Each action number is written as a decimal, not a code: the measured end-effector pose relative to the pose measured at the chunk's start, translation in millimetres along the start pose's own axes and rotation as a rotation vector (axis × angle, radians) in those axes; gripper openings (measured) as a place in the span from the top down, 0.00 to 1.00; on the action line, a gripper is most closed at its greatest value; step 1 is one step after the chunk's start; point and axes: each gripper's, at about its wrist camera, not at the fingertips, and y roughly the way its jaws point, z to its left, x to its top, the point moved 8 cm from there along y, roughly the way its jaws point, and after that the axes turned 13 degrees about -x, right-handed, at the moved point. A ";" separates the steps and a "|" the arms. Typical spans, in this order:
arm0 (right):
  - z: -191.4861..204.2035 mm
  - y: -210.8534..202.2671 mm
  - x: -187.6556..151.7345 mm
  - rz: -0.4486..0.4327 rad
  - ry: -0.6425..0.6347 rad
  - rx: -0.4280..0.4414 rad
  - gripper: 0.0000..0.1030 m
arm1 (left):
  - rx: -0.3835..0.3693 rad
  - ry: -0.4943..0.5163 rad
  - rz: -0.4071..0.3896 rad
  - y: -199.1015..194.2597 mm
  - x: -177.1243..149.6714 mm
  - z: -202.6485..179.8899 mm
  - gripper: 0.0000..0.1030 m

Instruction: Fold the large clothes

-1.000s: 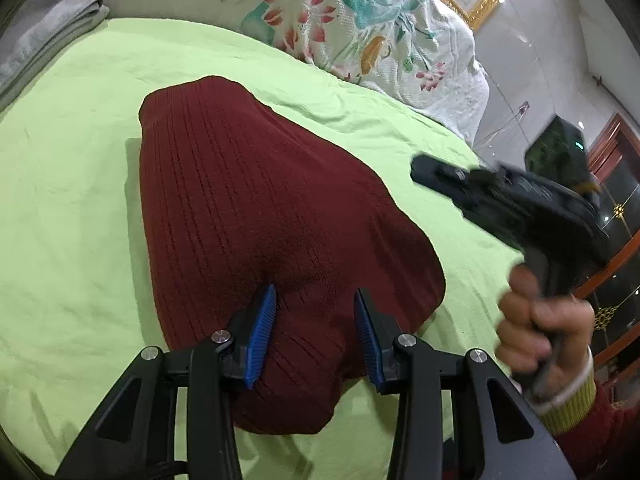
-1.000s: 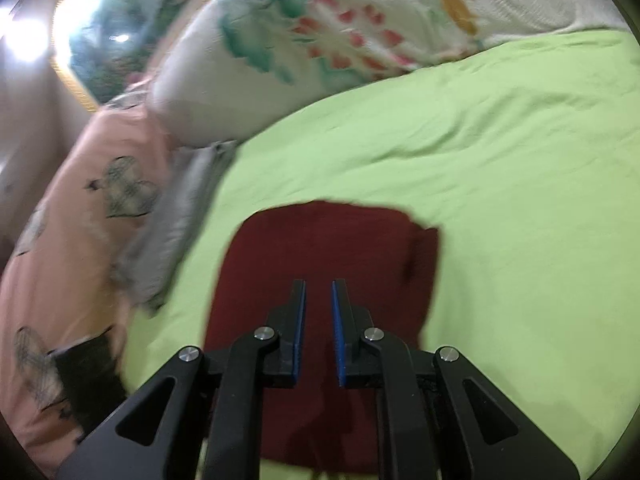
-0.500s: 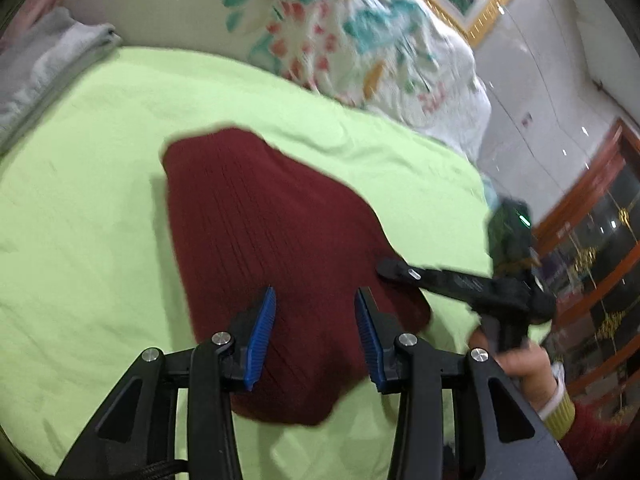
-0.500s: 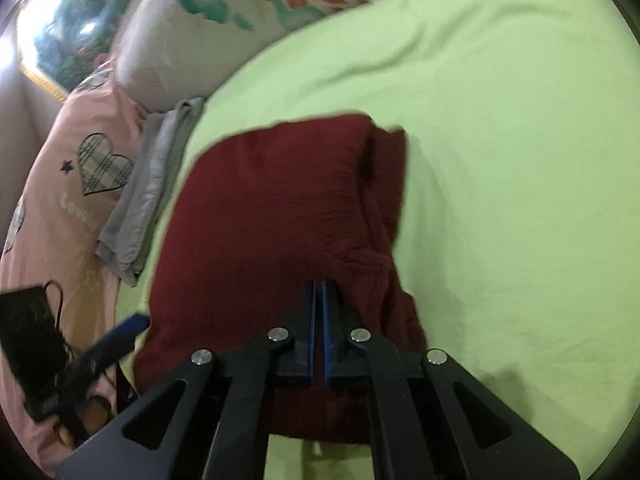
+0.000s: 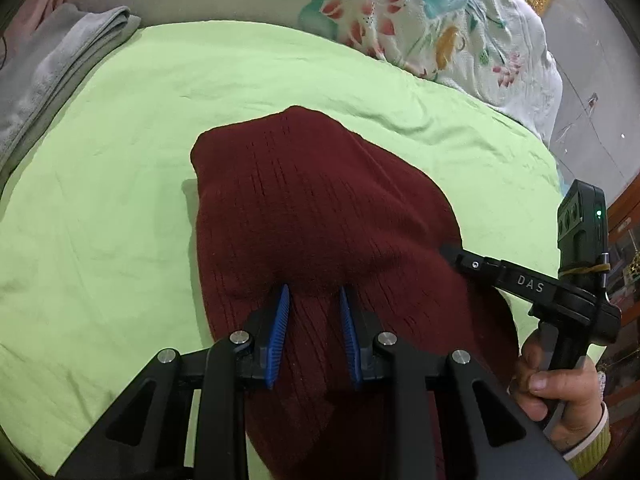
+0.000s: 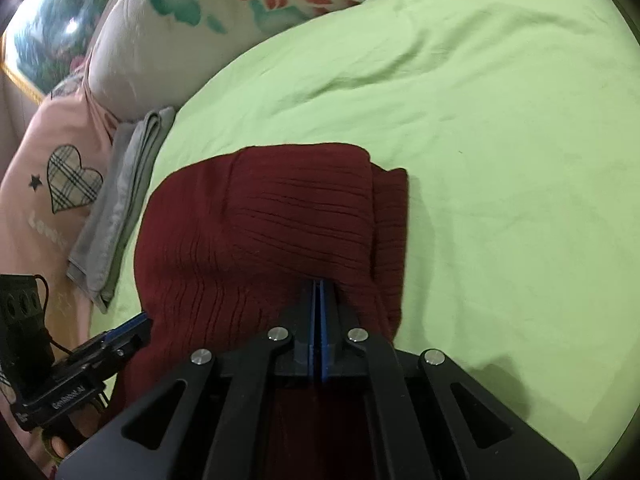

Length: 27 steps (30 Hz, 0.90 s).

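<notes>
**Left wrist view: both claws at the near hem of the maroon knit**

Left wrist view has the maroon sweater [image 5: 320, 216] lying on the lime-green bed sheet [image 5: 120, 240], long axis running straight away from the camera toward the floral quilt [image 5: 440, 32]. The near edge sits right under the left claw [image 5: 314, 300], whose blue pads are closing with a ridge of knit bunched between them; looks like they aren't pinching it yet. So for the coming move the sweater lies ahead of and below both claws, and a fold would probably carry this near edge forward over the far end.

The right claw [image 6: 319, 288] is fully closed, tips buried in the fabric at the near right side, most likely clamped on a thin layer of hem. From the left camera its tip meets the sweater's right edge, held by a hand [image 5: 560, 392] in a yellowish cuff. Both are about equally close to the hem.

Material: ribbed, soft, floppy knit, already doubled up into a rounded-off slab, with a second layer peeking out on the right side. A folded grey cloth [image 6: 116, 200] sits well off by the pink bedding [image 6: 44, 200].
</notes>
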 end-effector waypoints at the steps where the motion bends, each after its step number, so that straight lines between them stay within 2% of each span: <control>1: -1.4 -1.4 0.8 0.001 0.006 0.002 0.99 | -0.018 -0.021 -0.003 -1.2 1.5 3.1 0.76; 4: -1.8 -8.2 0.5 0.005 -0.005 -0.004 0.99 | -0.049 -0.055 -0.014 -8.8 4.8 10.9 0.76; 7: -0.1 -15.7 -1.6 0.006 -0.011 -0.001 0.98 | -0.011 -0.040 -0.029 -24.2 0.7 5.8 0.74; 10: 4.1 -29.0 -6.0 -0.009 -0.015 -0.008 0.97 | -0.014 -0.043 -0.046 -43.1 -8.9 -1.3 0.72; 15: 15.9 -66.6 -27.7 -0.056 -0.061 0.033 0.97 | -0.090 -0.029 -0.085 -74.6 -33.0 -16.3 0.73; 17: 21.4 -78.3 -40.4 -0.070 -0.093 0.043 0.97 | -0.108 -0.019 -0.069 -74.3 -43.7 -21.4 0.73; 20: 23.8 -78.1 -57.8 -0.054 -0.126 0.029 0.97 | -0.017 0.011 -0.011 -55.6 -62.4 -20.3 0.73; 24: 9.5 -52.5 -78.1 -0.010 -0.182 -0.125 0.97 | 0.042 0.066 -0.021 -50.2 -68.7 -28.4 0.72; 27: -2.1 -39.8 -81.2 0.001 -0.145 -0.102 0.97 | 0.077 0.120 -0.025 -49.5 -72.1 -34.1 0.71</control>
